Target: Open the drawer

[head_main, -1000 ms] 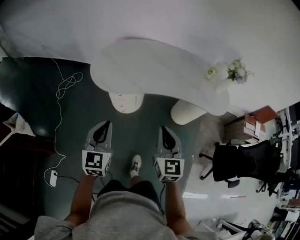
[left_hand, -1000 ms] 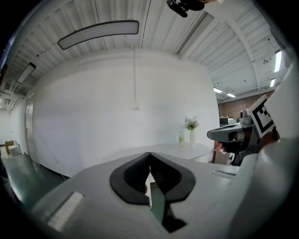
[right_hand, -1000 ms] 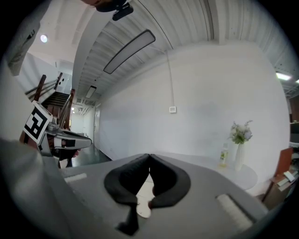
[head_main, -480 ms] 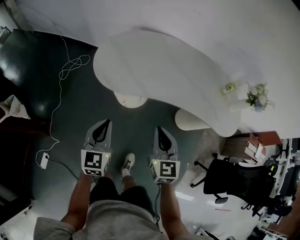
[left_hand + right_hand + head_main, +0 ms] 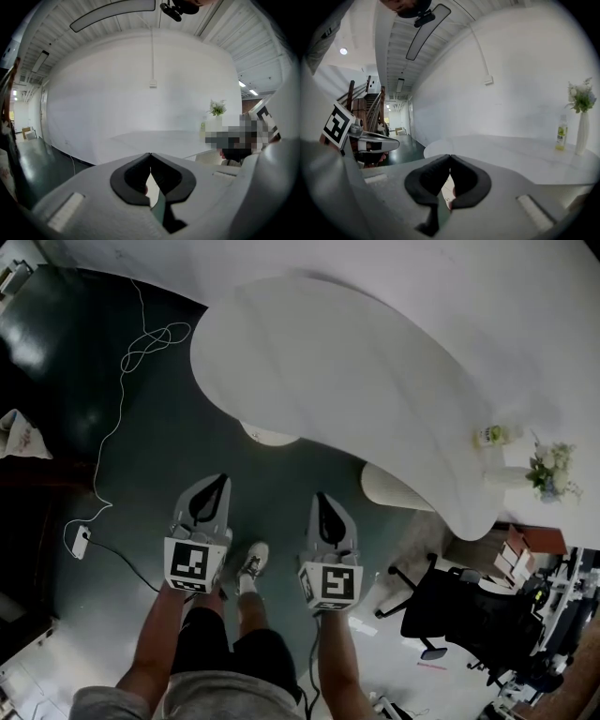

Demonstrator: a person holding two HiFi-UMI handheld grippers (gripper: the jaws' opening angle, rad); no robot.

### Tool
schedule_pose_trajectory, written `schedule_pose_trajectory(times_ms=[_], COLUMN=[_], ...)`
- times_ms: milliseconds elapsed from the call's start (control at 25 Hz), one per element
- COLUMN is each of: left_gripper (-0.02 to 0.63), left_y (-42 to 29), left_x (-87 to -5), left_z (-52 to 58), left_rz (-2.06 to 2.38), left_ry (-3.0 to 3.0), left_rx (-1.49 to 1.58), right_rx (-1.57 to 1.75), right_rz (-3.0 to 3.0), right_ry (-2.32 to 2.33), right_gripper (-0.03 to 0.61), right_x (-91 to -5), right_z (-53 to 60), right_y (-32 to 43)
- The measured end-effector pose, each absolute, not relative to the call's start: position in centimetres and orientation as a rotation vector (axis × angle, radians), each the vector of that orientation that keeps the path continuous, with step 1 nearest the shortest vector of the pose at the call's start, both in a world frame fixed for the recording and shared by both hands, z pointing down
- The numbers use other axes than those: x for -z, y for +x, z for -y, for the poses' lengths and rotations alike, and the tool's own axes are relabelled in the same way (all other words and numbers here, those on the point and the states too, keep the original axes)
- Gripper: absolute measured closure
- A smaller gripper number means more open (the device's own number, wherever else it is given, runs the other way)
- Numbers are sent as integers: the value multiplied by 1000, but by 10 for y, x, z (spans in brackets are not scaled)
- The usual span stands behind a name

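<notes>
Both tongs are clenched and empty, the left tongs [image 5: 219,481] beside the right tongs [image 5: 322,497], over the floor near the white table [image 5: 356,381]. No drawer shows in any view; I think one must find it first, then release one pair before reaching.

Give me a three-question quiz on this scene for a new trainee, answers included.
1. True or false: the left claw holds a drawer handle.
2. What stands beside the vase of flowers on the white table? A a bottle; B a mug; C a laptop.
3. What colour is the office chair beside the table?
Key: 1 false, it is shut on nothing; 2 A; 3 black.
</notes>
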State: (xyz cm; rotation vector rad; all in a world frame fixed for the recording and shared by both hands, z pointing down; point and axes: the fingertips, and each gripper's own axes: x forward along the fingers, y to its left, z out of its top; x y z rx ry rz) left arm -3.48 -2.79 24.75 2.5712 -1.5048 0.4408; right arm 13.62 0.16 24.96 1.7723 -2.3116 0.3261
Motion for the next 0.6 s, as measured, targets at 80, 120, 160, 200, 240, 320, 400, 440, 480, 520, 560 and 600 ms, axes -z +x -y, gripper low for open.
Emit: schedule_pose_trajectory(times_ms=[80,120,160,200,240,320,400,440,480,520,560,600], left_gripper=[603,603,603,603,603,603,603,603,603,603,603,603], left_y=[-36,-37,-38,-39,-40,-42,-44,-44,-44,-43,-42,-40], left_x=[-267,-278,-288,-298,-308,-330,-354,-366,-378,-391,-403,-415], left_z=[35,39,42,45,49,55,62,66,69,71,72,73], left_rz=[1487,1477,1466,1455,1444,1427,1412,1404,1394,1384,1375,1366], left_ry=[2570,2569,2571,2574,2577,2580,2581,2583,2586,2588,2589,2591], left_rx=[-451,-456,-461,-464,-466,-467,-471,-474,-478,-482,-485,-488], right_rx=[-338,-342,-346,-352,-360,-366,-363,-365,-367,-366,-365,-366], right_rz=[2297,2291,2286,2281,2275,2261,2250,2244,2241,2241,2243,2243], right_ry=[1770,1771,1774,1780,1785,1794,1806,1812,1816,1814,1810,1806], right_gripper=[575,575,575,575,575,575,575,575,575,575,575,575], right_x=[-268,-277,-286,-296,-306,-327,-348,-358,-369,-380,-390,-401], right_z=[5,8,11,14,17,23,30,33,36,38,40,41], right_y=[134,133,132,130,129,126,124,123,122,120,119,118])
